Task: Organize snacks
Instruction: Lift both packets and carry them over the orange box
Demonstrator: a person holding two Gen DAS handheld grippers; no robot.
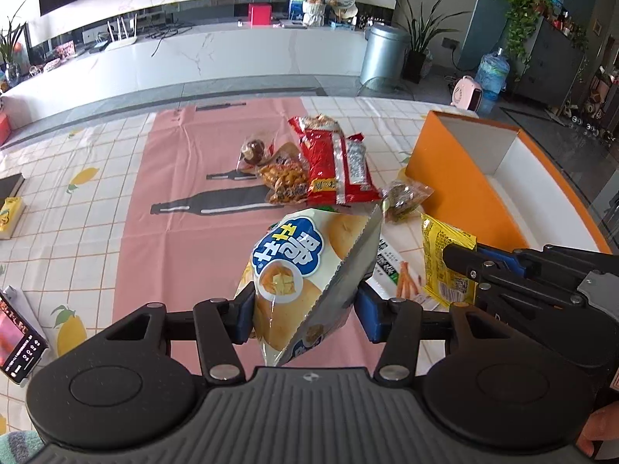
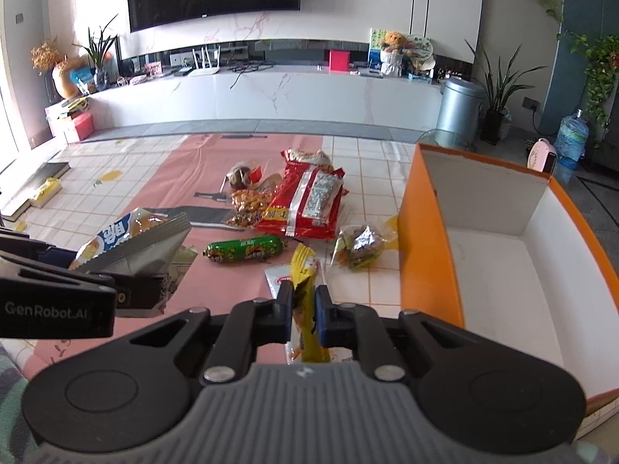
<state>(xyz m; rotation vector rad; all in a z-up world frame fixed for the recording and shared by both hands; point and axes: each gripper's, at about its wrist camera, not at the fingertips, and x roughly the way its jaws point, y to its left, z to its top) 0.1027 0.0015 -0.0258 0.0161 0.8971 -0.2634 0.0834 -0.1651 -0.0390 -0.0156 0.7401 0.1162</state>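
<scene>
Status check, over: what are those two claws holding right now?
Left gripper shut on white chip bag. Right gripper shut on yellow snack packet. Orange box open, nothing blocking.

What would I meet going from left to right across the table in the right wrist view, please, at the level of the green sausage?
Chip bag in the left gripper → green sausage → yellow packet in the right gripper → small clear snack bag → orange box.

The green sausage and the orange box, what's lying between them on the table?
In the right wrist view, a small clear snack packet lies between the green sausage and the orange box.
</scene>
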